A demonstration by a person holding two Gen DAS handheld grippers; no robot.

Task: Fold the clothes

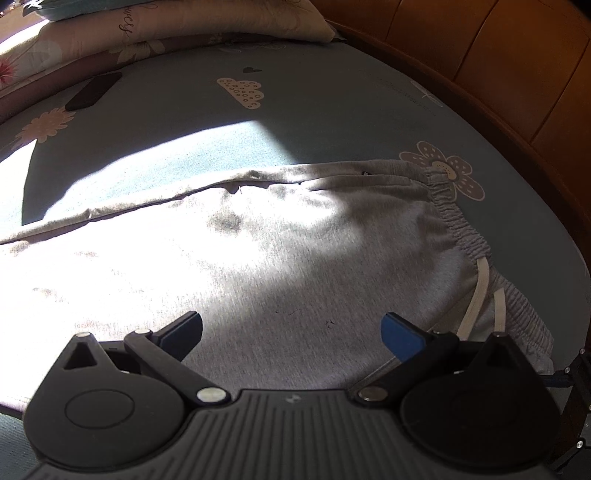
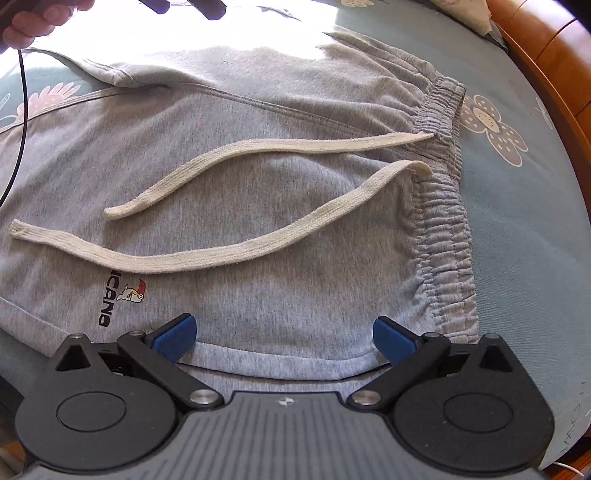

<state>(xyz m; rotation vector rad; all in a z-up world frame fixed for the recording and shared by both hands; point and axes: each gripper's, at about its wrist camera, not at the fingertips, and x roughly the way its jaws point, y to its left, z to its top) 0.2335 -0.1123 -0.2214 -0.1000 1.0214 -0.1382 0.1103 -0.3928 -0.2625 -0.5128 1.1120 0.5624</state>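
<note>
1. Firstly, spread flat on the bed sheet (image 1: 332, 92): grey trousers (image 1: 258, 258), legs running off to the left, waistband (image 1: 465, 225) to the right near the wooden bed frame (image 1: 517, 74). Probably laid out so for an even fold.
2. Left gripper (image 1: 291, 328): held low above the grey cloth, jaws wide apart, nothing between the blue pads (image 1: 400, 339). Seemingly kept ready for taking an edge, not yet touching any that can be seen.
3. Bright sun on the left half of the cloth, so creases there hard to judge.
4. Far behind, pillows (image 1: 147, 33) and a dark flat thing (image 1: 94, 92) on the sheet, well apart from the trousers.
5. Right gripper (image 2: 284, 334): also wide open and empty, hovering just above the near side edge of the trousers (image 2: 258, 206), beside the waistband (image 2: 443, 229).
6. Two drawstring ends (image 2: 221, 251) lying loose across the front, above a small printed logo (image 2: 125, 299). Better tucked inside before folding, otherwise likely to hang out.
7. Top left of the right view: a hand (image 2: 40, 18) with a black cable (image 2: 22, 110).
</note>
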